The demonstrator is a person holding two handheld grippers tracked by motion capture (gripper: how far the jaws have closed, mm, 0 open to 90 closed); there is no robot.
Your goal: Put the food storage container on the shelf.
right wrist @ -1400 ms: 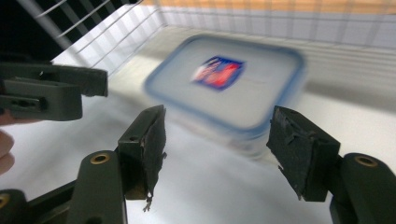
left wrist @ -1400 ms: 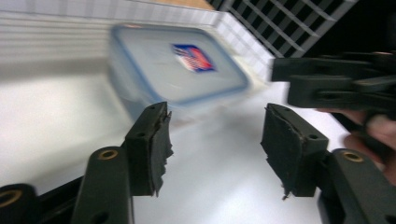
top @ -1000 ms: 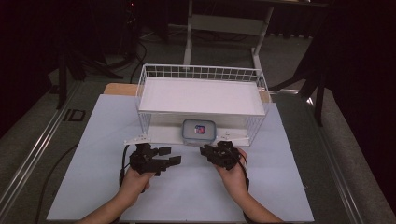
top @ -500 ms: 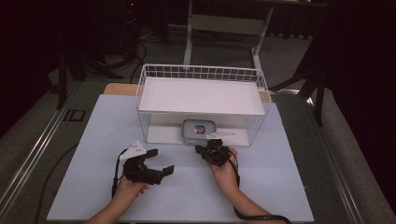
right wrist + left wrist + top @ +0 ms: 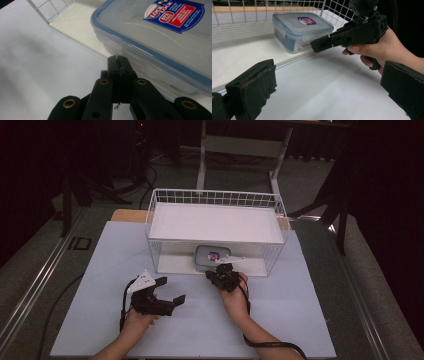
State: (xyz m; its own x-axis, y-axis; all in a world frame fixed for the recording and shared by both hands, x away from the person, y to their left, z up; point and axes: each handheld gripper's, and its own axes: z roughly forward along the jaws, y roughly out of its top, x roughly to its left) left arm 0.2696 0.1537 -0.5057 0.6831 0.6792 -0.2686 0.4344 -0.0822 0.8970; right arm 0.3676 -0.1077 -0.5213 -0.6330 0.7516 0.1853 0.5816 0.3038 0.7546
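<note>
Jaws pressed together, right hand-held gripper (image 5: 117, 60) meets container (image 5: 160, 37) edge; left hand-held gripper (image 5: 167, 292) spread.

My left claw (image 5: 167, 295) is matte black, with a grey three-cornered plate on top and a thin black cable looping off its rear. Its jaws are blocky, faced with black padding that looks worn and frayed at the edges. My right claw (image 5: 221, 272) is black too, pistol-shaped with a curved trigger lever and a boxy body; brass-ringed screw holes dot its linkage arms. A black cable trails back along my right forearm. Both forearms are bare, without sleeves.
</note>
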